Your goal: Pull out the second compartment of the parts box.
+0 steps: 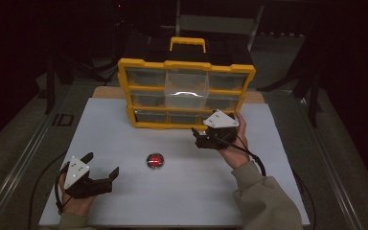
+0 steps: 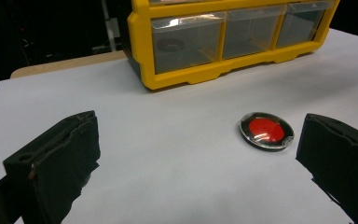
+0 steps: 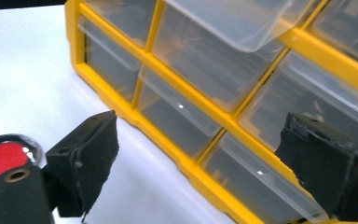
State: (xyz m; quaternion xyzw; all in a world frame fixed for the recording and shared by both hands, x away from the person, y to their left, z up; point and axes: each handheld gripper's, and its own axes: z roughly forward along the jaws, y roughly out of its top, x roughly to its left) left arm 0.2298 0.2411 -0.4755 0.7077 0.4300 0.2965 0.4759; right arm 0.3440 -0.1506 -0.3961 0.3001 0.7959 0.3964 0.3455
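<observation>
While both my grippers, left gripper and right gripper, gape empty, the red disc lies untouched on the desk; the drawer cabinet awaits.

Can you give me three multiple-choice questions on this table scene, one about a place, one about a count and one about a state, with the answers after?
1. Where does the red round case lie?
A. On the white table, in front of the yellow drawer organizer
B. Inside a drawer
C. Between the right tongs

2. How many rows of clear drawers does the organizer have?
A. Two
B. Three
C. Five

3. How do the left tongs stand?
A. Shut on the case
B. Shut on nothing
C. Open, holding nothing

Answers:
1 A, the high view shows the case alone on the bare table ahead of the organizer.
2 B, three rows are stacked between the yellow bars.
3 C, the left gripper view shows both jaws wide apart, with the case lying beyond them.
</observation>
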